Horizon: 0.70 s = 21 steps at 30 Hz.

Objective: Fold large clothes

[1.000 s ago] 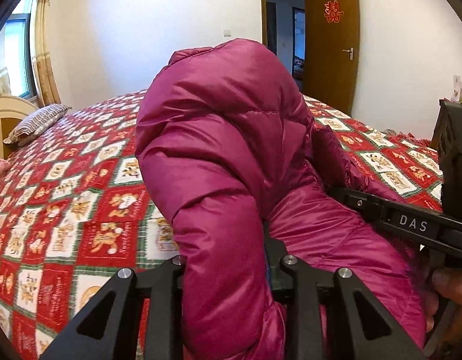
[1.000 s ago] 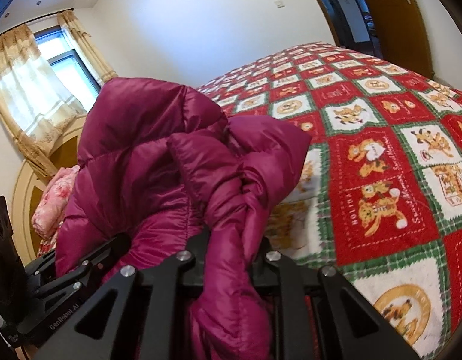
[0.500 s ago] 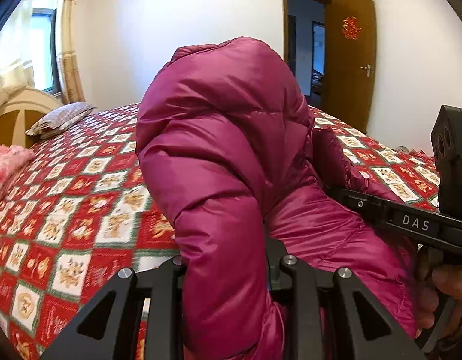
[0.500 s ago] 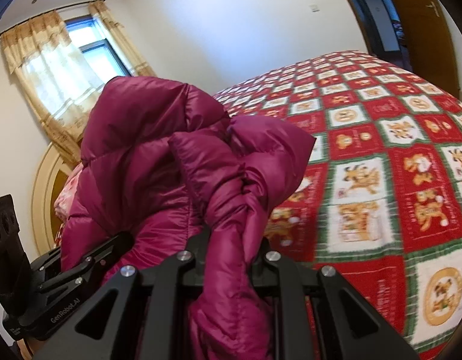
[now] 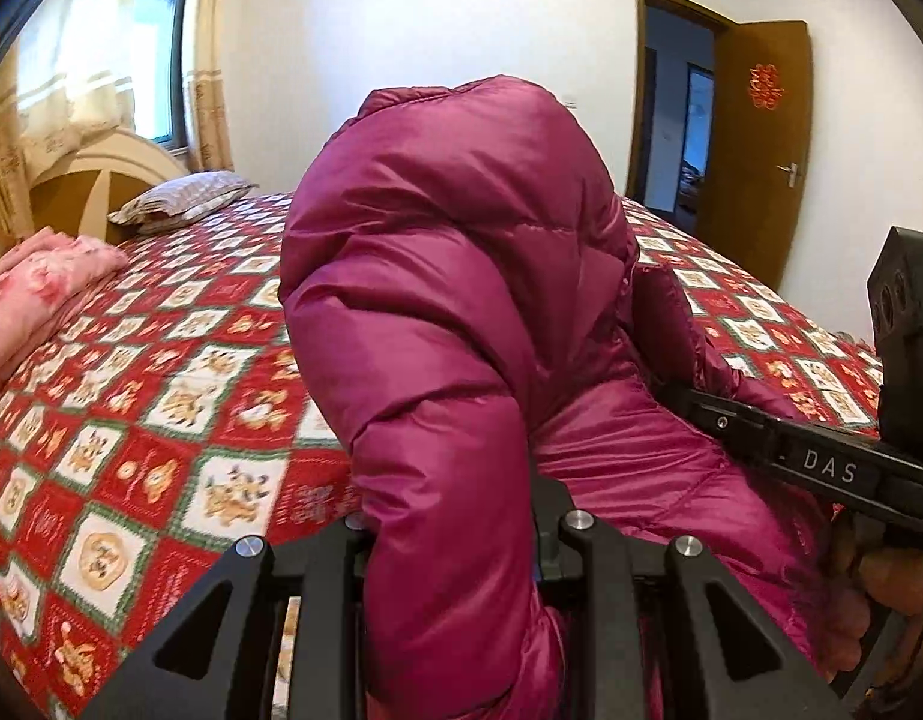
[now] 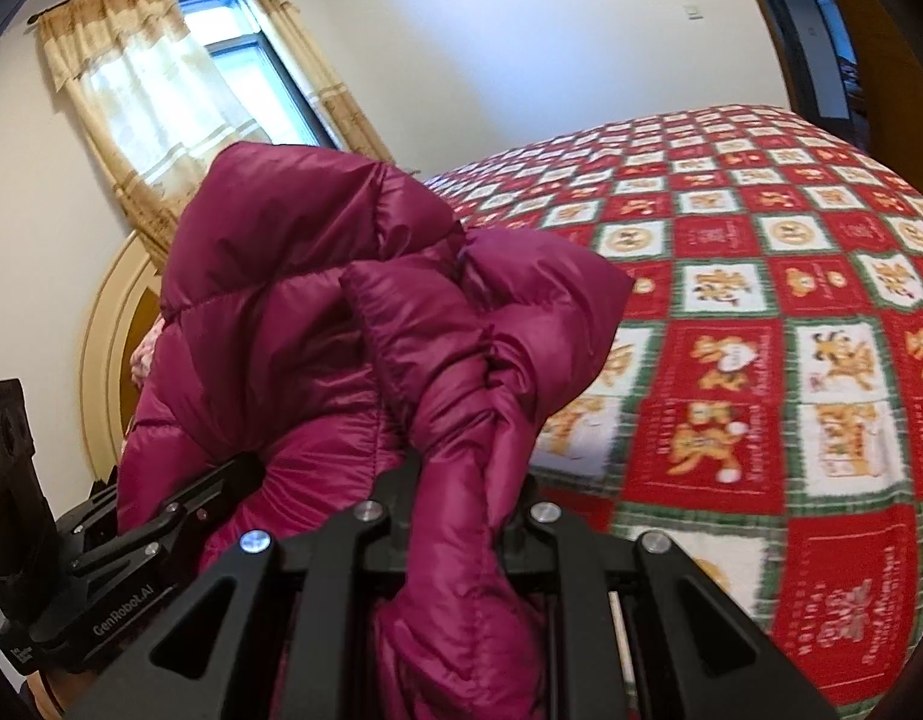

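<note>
Left gripper jaws clamped on a thick fold of the magenta down jacket; right gripper jaws likewise pinched on a bunched edge of it. Jacket hangs bundled in the air between both grippers, above the red patterned bed cover, not laid out. No neat fold visible, so task looks early: spreading flat, sleeves in, body folds all seem left. Further back: pink blanket, pillow, open door.
</note>
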Motion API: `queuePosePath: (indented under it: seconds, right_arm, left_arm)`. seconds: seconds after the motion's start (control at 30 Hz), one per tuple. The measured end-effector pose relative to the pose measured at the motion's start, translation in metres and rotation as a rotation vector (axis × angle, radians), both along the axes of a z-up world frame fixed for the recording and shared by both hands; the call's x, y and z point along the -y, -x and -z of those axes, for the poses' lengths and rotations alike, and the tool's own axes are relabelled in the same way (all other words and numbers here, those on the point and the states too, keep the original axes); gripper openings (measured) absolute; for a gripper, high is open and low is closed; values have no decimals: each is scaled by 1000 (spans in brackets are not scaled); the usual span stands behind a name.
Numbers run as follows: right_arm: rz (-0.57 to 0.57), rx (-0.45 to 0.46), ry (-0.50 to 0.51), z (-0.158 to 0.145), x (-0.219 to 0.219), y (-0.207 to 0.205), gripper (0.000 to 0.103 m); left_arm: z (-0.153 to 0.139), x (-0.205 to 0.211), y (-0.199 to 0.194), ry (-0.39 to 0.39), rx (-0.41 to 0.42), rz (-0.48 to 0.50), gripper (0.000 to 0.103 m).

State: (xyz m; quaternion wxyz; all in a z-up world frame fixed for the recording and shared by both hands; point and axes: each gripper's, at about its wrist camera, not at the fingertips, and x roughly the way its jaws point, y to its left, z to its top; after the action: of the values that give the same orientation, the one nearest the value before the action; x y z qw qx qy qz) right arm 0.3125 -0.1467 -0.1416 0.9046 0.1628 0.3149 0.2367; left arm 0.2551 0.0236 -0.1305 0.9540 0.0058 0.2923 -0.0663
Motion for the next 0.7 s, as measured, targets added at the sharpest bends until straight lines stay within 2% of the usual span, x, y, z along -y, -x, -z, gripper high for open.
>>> queuePosePath:
  seconds: [0.37, 0.7]
  right_arm:
    - [-46, -11, 55, 7, -40, -4, 19]
    - [-52, -55, 80, 21, -49, -7, 19]
  left_arm:
    - [11, -36, 5, 24, -31, -66, 27]
    - [26, -42, 5, 42, -68, -70, 27]
